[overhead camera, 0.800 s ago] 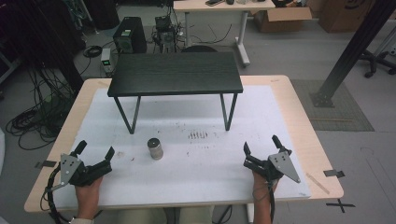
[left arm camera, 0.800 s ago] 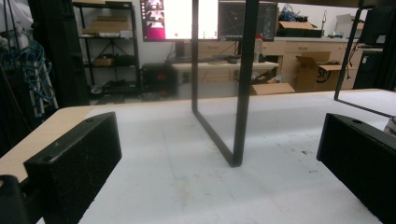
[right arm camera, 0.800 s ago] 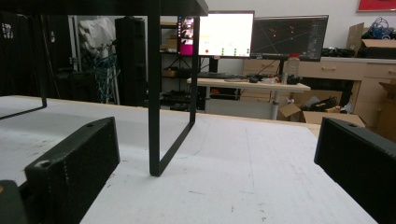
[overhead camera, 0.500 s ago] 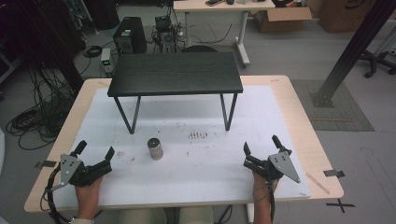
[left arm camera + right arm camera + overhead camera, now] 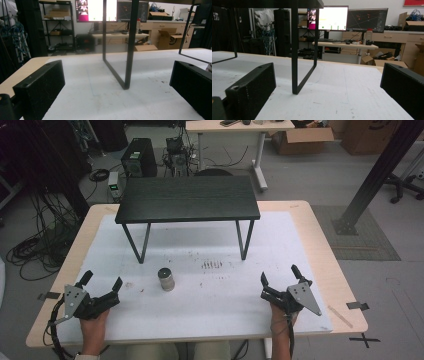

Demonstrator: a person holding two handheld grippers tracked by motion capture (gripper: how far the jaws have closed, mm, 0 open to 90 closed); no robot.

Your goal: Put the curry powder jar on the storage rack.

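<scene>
Nothing has moved since the earlier frames: both my grippers rest where they were at the near edge. The left gripper (image 5: 102, 286) sits near-left with its jaws spread and empty; the right gripper (image 5: 280, 281) sits near-right, likewise spread. The small metal cylinder (image 5: 166, 279) stands upright on the white mat (image 5: 215, 295), in front of the black stand (image 5: 187, 199), nearer my left gripper. I judge I'm at the start; next I reach right and forward with the left gripper to straddle the cylinder.

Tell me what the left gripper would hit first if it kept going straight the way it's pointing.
Probably the black stand's near left leg frame, which stands almost dead ahead between the open left gripper jaws. The small metal cylinder sits off to its side.
</scene>
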